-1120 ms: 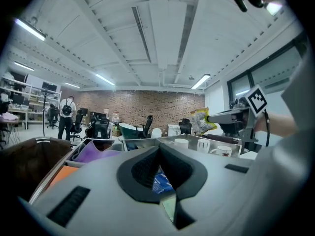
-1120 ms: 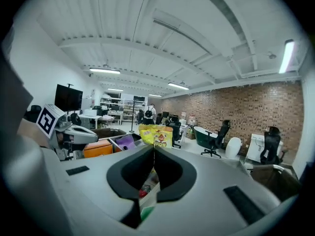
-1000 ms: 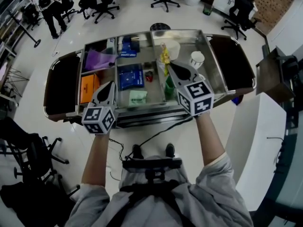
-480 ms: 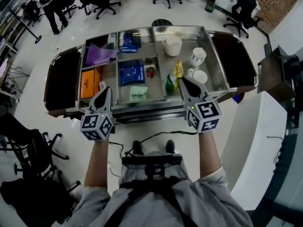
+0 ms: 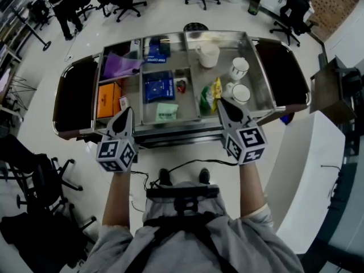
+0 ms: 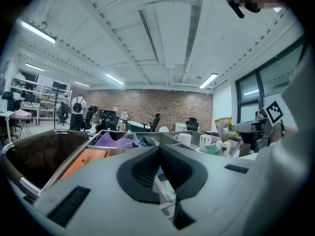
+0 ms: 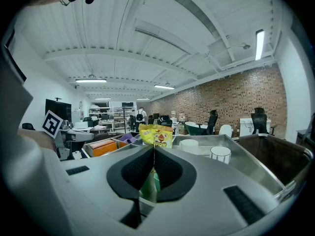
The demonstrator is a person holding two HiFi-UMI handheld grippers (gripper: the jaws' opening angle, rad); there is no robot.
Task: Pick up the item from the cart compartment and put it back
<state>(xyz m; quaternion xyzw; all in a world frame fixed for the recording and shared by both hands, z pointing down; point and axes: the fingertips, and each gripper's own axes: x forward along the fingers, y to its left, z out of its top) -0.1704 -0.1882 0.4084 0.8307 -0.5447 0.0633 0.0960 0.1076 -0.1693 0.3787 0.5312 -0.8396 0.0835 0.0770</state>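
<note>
A yellow and green chip bag (image 5: 209, 94) hangs over the near part of the steel cart's (image 5: 170, 131) right compartment, next to the divider. My right gripper (image 5: 220, 102) is shut on its edge; in the right gripper view the bag (image 7: 156, 135) stands up from the pinched tips (image 7: 154, 150). My left gripper (image 5: 125, 114) hovers at the cart's near rim, left of centre. Its jaws meet at the tips (image 6: 158, 147) with nothing between them. In the left gripper view the bag (image 6: 222, 128) shows at far right.
In the right compartment stand a white mug (image 5: 207, 54) and two paper cups (image 5: 239, 68). Blue coffee packs (image 5: 158, 87), a green pack (image 5: 166, 112), an orange box (image 5: 107, 100) and a purple bag (image 5: 120, 66) fill the other compartments. Office chairs and a person stand beyond the cart.
My right gripper has drawn back toward me and slightly right, bringing the chip bag from mid-compartment to the near part. The left gripper has hardly moved.
</note>
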